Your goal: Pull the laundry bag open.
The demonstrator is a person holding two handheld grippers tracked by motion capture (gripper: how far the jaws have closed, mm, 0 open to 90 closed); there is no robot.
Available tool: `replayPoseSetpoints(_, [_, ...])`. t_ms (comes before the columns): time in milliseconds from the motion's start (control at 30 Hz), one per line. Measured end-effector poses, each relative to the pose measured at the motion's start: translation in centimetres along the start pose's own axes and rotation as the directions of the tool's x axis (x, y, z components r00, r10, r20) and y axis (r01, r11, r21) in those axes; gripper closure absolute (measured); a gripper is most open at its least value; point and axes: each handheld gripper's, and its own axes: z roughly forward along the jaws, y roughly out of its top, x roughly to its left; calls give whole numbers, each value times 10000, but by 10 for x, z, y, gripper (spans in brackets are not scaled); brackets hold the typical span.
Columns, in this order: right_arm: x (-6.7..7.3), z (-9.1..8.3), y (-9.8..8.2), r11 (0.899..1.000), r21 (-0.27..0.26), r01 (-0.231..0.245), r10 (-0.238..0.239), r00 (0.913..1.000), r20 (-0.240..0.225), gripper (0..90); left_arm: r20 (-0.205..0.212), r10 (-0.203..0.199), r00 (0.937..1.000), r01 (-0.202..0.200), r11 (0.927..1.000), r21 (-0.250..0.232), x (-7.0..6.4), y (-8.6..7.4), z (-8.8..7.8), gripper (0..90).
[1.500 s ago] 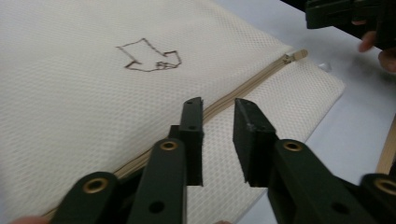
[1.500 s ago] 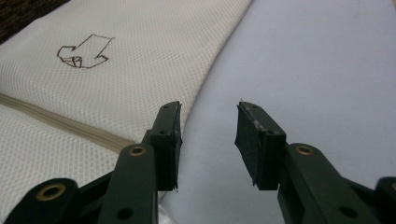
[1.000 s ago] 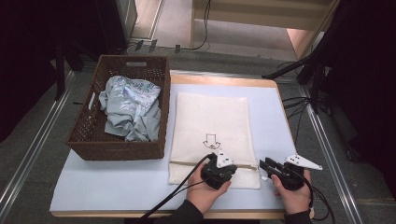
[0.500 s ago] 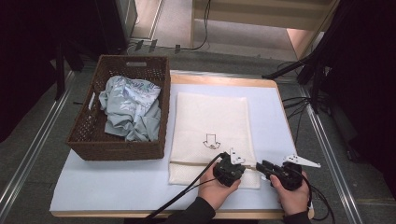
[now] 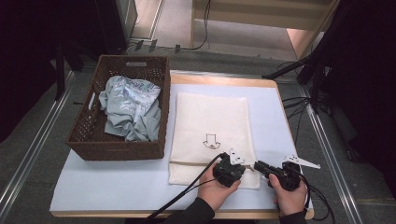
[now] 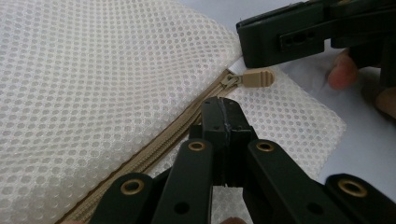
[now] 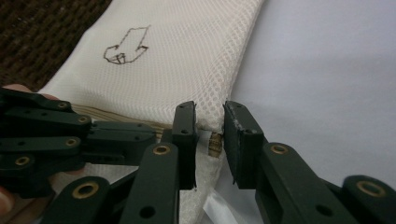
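**Both grippers at the zipper end of the mesh bag**

A cream mesh laundry bag [image 5: 212, 133] lies flat on the pale blue counter [image 5: 112, 184], just right of a dark brown wicker basket [image 5: 88, 140] that holds a crumpled grey-blue garment [image 5: 128, 109]. The bag's long axis runs from the near edge of the counter toward the far edge. A small black arrow drawing [image 5: 211, 141] on its fabric points toward the person. A tan zipper [image 6: 177, 133] crosses the bag near its close end, at right angles to the long axis, and its tan pull tab [image 6: 254, 78] sits at the bag's right-hand corner.

The left gripper [image 5: 229, 168] rests on the bag's near right part. In the left gripper view its jaws are pressed together, tips on the zipper line just short of the pull tab; whether they pinch any fabric cannot be told.

The right gripper [image 5: 263, 168] reaches in from the right, level with the counter, its tips at the bag's right corner. In the right gripper view its 2 jaws stand a narrow gap apart, having just been closing, with the zipper's end [image 7: 214, 142] and the bag's edge between them. The pads do not yet press on it.
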Motion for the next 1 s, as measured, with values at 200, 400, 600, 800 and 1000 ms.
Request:
replayPoseSetpoints(200, [0, -1, 2, 9998, -124, 131, -138, 9981, -596, 759, 81, 28, 10000, -28, 10000, 1, 0, 0, 0, 898])
replayPoseSetpoints(400, [-2, 1, 1, 9999, 115, -113, 120, 9975, -700, 756, 267, 72, 9996, -73, 10000, 57, -1, 1, 1, 883])
replayPoseSetpoints(600, [0, 5, -1, 9993, 322, -194, 221, 9961, -854, 763, 587, 84, 9982, -85, 10000, 19, 0, 1, 1, 810])
replayPoseSetpoints(800, [3, 5, -1, 9998, 117, 174, -164, 9966, -807, 826, 714, 71, 9974, -72, 10000, 11, 0, 0, 1, 778])
replayPoseSetpoints(1000, [8, 5, -1, 9989, -23, 462, -463, 9965, -703, 832, 883, -35, 9961, 34, 10000, 7, 1, 1, 1, 770])
